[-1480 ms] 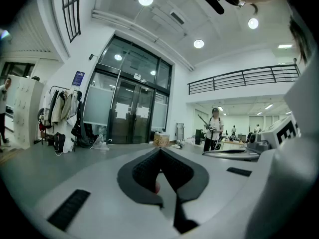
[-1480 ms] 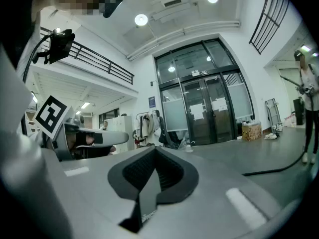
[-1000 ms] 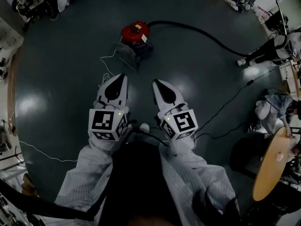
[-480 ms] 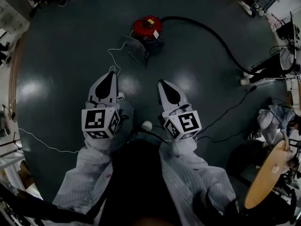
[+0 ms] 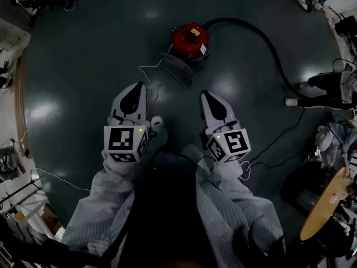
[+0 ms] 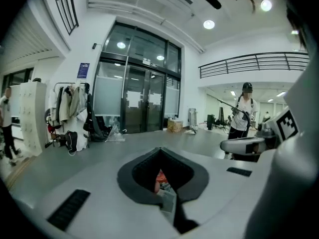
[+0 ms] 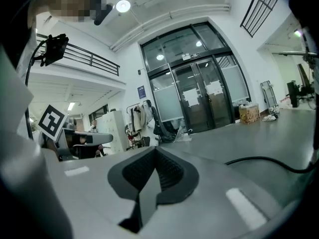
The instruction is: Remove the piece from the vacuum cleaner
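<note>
Holds left gripper and right gripper side by side, short of the red vacuum cleaner, both tongs closed on nothing. Leaves grey piece against the vacuum cleaner's near side, black hose off its right.

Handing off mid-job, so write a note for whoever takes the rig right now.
Left gripper: shut, empty, short of the vacuum.
Right gripper: shut, empty, alongside it.
Vacuum: ahead, hose running off right; grey piece at its near side.
Done: nothing yet, piece untouched.
Left: reach the vacuum, pull the piece off.
</note>
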{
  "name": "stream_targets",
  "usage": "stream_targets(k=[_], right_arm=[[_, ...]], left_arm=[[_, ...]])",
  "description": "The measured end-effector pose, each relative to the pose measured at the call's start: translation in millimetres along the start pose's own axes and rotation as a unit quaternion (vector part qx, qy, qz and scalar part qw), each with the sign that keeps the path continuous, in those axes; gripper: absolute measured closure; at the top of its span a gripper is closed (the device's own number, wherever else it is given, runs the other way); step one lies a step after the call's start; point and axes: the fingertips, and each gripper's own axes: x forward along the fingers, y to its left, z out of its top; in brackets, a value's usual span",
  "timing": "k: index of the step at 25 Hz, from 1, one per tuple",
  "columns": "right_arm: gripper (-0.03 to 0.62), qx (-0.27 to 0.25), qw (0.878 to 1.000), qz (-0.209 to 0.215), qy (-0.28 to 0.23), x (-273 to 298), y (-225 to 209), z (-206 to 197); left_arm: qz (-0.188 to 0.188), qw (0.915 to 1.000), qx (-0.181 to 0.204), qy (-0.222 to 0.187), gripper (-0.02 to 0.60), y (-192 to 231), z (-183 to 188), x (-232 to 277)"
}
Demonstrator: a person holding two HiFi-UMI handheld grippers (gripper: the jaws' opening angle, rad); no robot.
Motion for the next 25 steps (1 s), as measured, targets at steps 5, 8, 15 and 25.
stream_targets(k=[5, 8, 15, 25], right_arm=[[0.592, 0.029, 0.998, -0.044, 0.021, 78.5, -9.4, -16.8], [0.592, 0.041, 0.996, -0.055, 0.053, 109.3, -23.5, -39.1], [0.592, 0.059, 0.987, -0.061, 0.139, 164.9, -94.7, -102.2], [0.589, 0.037, 0.965, 0.004, 0.258, 260.3, -197.3, -212.6]], left_arm=[[-0.051, 0.997, 0.019, 0.055, 0.577, 37.9, -16.1, 61.8], [-0.076, 0.9927, 0.024, 0.09, 0.577, 47.2, -40.2, 98.9], [-0.145, 0.975, 0.034, 0.165, 0.577, 38.5, -100.0, 194.4], [-0.21, 0.9326, 0.118, 0.269, 0.577, 18.0, -220.6, 341.8]])
